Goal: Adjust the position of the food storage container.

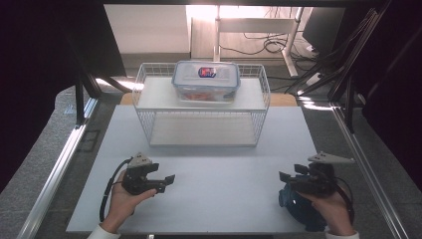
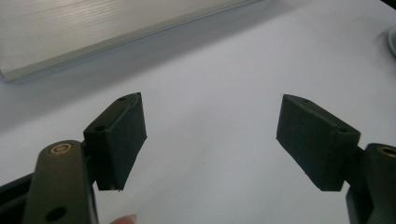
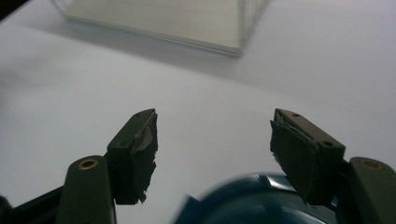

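Left gripper [image 1: 168,181] held low over the white table [image 1: 224,189], jaws spread wide, nothing between them. Right gripper [image 1: 284,178] likewise spread and empty, hovering just above a dark blue object [image 1: 298,206] lying on the table directly beneath it, the object's rounded top [image 3: 243,200] showing close below the jaws. Well ahead of both grippers, a white wire rack [image 1: 201,107], with a clear lidded food container [image 1: 206,80] resting on its upper shelf, roughly midway between the two
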Available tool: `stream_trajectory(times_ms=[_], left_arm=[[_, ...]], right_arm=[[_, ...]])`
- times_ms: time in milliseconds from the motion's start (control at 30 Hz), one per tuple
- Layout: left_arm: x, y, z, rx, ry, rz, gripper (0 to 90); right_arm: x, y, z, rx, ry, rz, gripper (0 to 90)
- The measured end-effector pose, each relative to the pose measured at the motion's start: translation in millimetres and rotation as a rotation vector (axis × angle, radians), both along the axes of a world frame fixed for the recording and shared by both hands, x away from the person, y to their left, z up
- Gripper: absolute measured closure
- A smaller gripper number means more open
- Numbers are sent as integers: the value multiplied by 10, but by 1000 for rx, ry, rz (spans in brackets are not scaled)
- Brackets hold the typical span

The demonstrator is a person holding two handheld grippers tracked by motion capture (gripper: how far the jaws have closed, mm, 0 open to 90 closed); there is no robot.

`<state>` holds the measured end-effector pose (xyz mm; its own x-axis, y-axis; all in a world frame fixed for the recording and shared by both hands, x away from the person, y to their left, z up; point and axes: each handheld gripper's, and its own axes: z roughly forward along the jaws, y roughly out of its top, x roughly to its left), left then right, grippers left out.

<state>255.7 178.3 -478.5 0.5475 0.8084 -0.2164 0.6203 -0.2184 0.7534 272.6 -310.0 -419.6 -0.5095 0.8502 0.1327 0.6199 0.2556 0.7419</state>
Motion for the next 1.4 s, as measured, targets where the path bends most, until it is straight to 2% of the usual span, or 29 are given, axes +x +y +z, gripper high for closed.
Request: stream_trajectory(times_ms=[67,167,200,367,467,533,600,667,700,733,800,900,967,1067,1100,1167,1400], left_arm=[[2,3,-2,1,1,0,233],[9,-2,-13,2,6,1,232],[9,-5,-18,10,10,2,229],[-9,-2,-22,10,12,7,228],[-34,7,-23,1,12,6,229],[-37,9,-30,1,14,10,229],[-35,12,-36,4,18,11,229],[-39,7,-35,1,14,17,230],[-39,7,-35,1,14,17,232],[-44,6,-31,-2,6,21,234],[-49,5,-23,-9,1,24,236],[-50,6,-25,-5,2,27,236],[-50,2,-29,-4,1,28,236],[-53,-4,-32,-4,3,26,236],[-52,-2,-33,-4,2,24,236],[-54,3,-33,-4,1,27,236],[-34,17,-55,6,7,25,236]], right_arm=[[-35,-130,-3,-21,-2,-37,340],[-82,-312,-6,-12,15,-84,388],[-113,-432,-9,-12,21,-110,415],[-215,-641,-19,-15,24,-166,467],[-300,-793,-57,-44,42,-212,509],[-366,-954,-82,-63,57,-255,567],[-384,-1003,-88,-68,62,-268,586],[-438,-1109,-114,-93,75,-310,662],[-438,-1109,-114,-93,75,-310,662],[-477,-1150,-140,-119,87,-331,718],[-513,-1192,-174,-133,101,-350,777],[-542,-1241,-248,-175,140,-364,859],[-544,-1248,-279,-190,153,-362,877],[-535,-1224,-363,-198,215,-326,888],[-532,-1194,-388,-206,238,-299,889],[-536,-1177,-394,-197,243,-284,890],[-546,-1153,-391,-219,239,-283,892]])
